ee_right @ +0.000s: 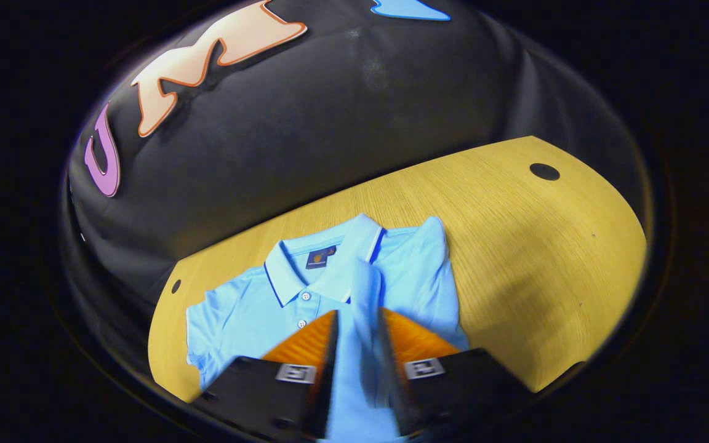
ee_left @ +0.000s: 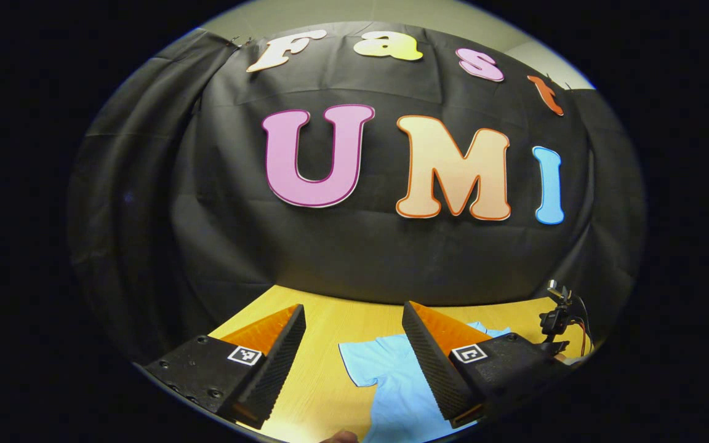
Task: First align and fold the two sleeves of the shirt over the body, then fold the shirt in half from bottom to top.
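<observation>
A light blue polo shirt (ee_right: 244, 307) lies face up on the wooden table (ee_right: 545, 258), collar (ee_right: 302, 271) toward the booth wall. My right gripper (ee_right: 359, 314) is shut on a raised fold of one sleeve (ee_right: 364, 289), held over the shirt's body. The other sleeve (ee_right: 207, 326) lies flat, spread to the side. In the left gripper view my left gripper (ee_left: 353, 307) hangs open above the table, nothing between its fingers. The shirt (ee_left: 391, 381) lies below it, with the flat sleeve (ee_left: 357, 366) between the fingers and the rest partly hidden behind one finger.
A small black device with cables (ee_left: 557, 314) stands on the table's edge beyond the shirt. The tabletop has a dark round hole (ee_right: 544, 171) and a smaller one (ee_right: 176, 286). Bare wood (ee_right: 514, 295) stretches beside the shirt. A bit of a hand (ee_left: 339, 437) shows at the bottom.
</observation>
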`<action>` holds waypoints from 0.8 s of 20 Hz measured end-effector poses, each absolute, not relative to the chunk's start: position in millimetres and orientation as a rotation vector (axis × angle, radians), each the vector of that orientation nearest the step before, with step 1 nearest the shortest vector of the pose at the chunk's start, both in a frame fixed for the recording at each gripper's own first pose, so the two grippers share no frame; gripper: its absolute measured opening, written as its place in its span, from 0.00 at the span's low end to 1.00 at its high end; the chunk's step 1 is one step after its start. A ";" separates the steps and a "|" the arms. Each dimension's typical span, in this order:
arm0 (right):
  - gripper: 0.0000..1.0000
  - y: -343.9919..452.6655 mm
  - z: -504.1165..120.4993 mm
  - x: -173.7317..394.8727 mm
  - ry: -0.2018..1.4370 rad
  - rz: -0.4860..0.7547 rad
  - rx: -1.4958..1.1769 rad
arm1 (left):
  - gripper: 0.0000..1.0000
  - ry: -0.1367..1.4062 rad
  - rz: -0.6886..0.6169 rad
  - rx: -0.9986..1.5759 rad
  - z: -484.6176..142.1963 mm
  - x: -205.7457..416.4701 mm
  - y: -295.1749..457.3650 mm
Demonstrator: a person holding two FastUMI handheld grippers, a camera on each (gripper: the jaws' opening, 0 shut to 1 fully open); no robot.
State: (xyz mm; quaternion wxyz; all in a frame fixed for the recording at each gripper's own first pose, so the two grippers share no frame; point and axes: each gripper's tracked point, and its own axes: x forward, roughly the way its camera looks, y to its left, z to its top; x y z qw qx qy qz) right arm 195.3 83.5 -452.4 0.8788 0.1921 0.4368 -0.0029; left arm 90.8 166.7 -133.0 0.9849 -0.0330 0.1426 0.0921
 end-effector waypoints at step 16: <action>0.97 -9.1 -286.4 145.5 0.601 -0.016 0.215 | 0.95 0.510 0.172 -0.171 -272.5 166.7 149.1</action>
